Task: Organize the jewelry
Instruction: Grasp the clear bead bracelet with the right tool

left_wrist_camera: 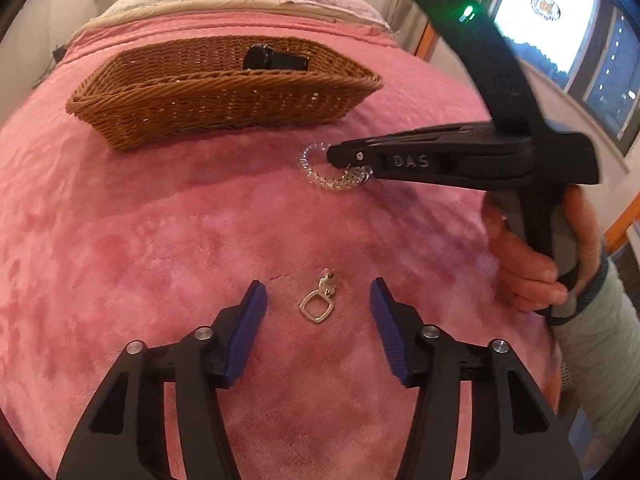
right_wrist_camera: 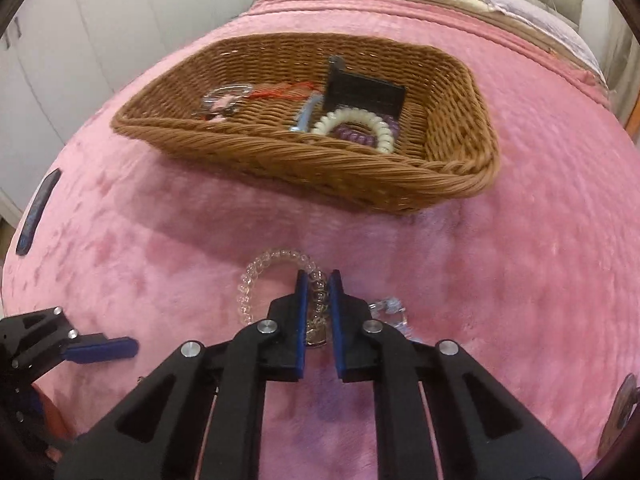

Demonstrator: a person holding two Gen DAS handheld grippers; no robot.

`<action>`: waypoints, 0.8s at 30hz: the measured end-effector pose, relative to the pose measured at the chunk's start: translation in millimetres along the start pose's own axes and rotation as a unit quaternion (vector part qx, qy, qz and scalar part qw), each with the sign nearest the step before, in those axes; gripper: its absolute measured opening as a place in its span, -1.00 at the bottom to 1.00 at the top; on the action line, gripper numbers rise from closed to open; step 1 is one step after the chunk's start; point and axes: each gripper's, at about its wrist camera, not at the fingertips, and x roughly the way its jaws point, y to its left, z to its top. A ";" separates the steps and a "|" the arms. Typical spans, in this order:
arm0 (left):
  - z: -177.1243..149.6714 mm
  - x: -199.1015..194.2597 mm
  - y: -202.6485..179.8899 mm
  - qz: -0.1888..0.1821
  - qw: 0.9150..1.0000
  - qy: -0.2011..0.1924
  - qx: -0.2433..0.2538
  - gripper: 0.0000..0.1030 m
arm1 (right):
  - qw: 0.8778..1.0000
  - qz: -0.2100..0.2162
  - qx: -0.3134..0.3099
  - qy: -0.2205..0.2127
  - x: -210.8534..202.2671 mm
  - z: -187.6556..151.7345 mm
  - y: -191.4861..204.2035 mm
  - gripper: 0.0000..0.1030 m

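Observation:
A clear spiral bracelet [right_wrist_camera: 256, 276] lies on the pink blanket; my right gripper [right_wrist_camera: 319, 280] is shut on its right side. In the left wrist view the bracelet [left_wrist_camera: 316, 168] sits under the right gripper's tip [left_wrist_camera: 334, 156]. My left gripper [left_wrist_camera: 318, 300] is open, low over the blanket, with a silver square-drop earring [left_wrist_camera: 316, 306] between its blue fingers. The wicker basket [right_wrist_camera: 460, 176] holds a white coil band [right_wrist_camera: 356, 120], a purple one, a keyring, a blue piece and a black clip [right_wrist_camera: 362, 94].
The basket [left_wrist_camera: 224, 108] stands on the bed beyond both grippers. A small pale trinket [right_wrist_camera: 390, 308] lies right of the right gripper. A dark flat object [right_wrist_camera: 38, 212] lies at the bed's left edge. Pillows lie at the head; a window [left_wrist_camera: 560, 28] is to the right.

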 end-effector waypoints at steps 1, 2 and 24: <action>-1.4 -0.6 -0.3 0.002 1.000 -0.001 0.003 -0.02 | 1.000 0.005 -0.002 -0.002 -2.0 -1.0 3.1 -0.83; -1.9 -0.9 -1.4 0.006 1.000 -0.002 0.006 -0.03 | 1.000 0.010 -0.001 -0.004 -3.4 -2.0 5.2 -0.83; 2.8 -1.4 -12.7 0.021 1.000 -0.008 0.016 -0.26 | 0.988 -0.033 0.144 -0.038 -60.9 -65.7 -47.6 -0.83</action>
